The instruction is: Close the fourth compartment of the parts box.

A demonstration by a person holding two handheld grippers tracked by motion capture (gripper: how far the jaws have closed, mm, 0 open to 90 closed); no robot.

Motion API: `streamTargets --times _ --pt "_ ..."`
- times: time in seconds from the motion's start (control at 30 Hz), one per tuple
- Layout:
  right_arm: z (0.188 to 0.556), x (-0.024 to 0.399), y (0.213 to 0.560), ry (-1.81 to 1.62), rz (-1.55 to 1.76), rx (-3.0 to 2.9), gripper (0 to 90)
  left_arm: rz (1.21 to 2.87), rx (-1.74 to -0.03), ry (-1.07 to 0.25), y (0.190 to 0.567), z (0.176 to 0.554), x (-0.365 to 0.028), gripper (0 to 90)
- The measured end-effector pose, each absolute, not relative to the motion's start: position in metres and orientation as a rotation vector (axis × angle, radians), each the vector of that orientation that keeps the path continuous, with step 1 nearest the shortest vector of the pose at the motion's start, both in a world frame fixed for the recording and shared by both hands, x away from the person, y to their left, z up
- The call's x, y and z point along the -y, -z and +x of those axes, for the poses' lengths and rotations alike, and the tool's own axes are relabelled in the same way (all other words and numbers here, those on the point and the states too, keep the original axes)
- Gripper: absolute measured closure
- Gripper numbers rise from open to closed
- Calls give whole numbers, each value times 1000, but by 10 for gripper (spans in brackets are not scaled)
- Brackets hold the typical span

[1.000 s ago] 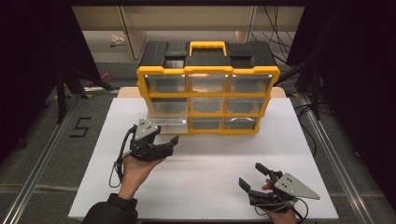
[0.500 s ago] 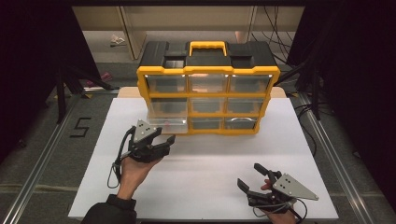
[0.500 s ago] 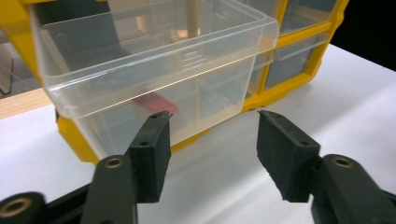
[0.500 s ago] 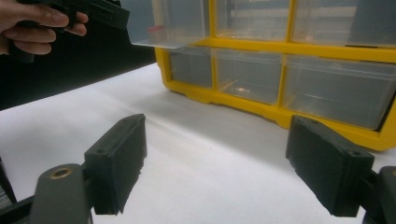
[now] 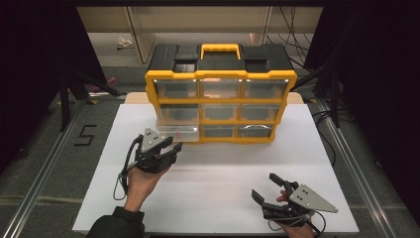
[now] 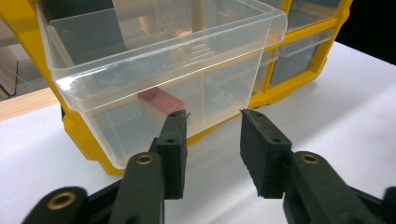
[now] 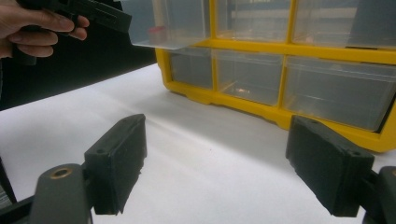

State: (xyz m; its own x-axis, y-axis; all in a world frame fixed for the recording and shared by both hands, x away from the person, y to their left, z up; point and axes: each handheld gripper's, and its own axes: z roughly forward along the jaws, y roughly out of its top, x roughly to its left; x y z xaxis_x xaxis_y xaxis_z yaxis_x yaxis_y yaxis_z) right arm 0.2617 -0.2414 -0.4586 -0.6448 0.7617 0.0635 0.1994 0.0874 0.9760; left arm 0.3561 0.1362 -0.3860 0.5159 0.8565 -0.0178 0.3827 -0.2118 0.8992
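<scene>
The left gripper (image 5: 171,150), held palm-up in the left hand (image 5: 141,178), has just been closing its jaws on nothing; the right gripper (image 5: 266,191) gapes wide.

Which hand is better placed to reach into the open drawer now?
The left. Its tool sits just in front of the pulled-out drawer, jaws partly open and just closing, nothing between them. The right tool is far back near the table's front edge.

high view: above table (image 5: 213,173), facing forward and down, far | left gripper view: close behind pulled-out drawer (image 6: 159,70) | right gripper view: low, farther back | shared: yellow cabinet (image 5: 220,79) front
</scene>
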Motion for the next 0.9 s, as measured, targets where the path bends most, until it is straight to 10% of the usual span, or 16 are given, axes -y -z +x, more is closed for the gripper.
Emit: streamTargets --times 0.9 --pt "262 241 459 -1588 944 -1907 212 1785 -1044 -667 388 358 -141 893"
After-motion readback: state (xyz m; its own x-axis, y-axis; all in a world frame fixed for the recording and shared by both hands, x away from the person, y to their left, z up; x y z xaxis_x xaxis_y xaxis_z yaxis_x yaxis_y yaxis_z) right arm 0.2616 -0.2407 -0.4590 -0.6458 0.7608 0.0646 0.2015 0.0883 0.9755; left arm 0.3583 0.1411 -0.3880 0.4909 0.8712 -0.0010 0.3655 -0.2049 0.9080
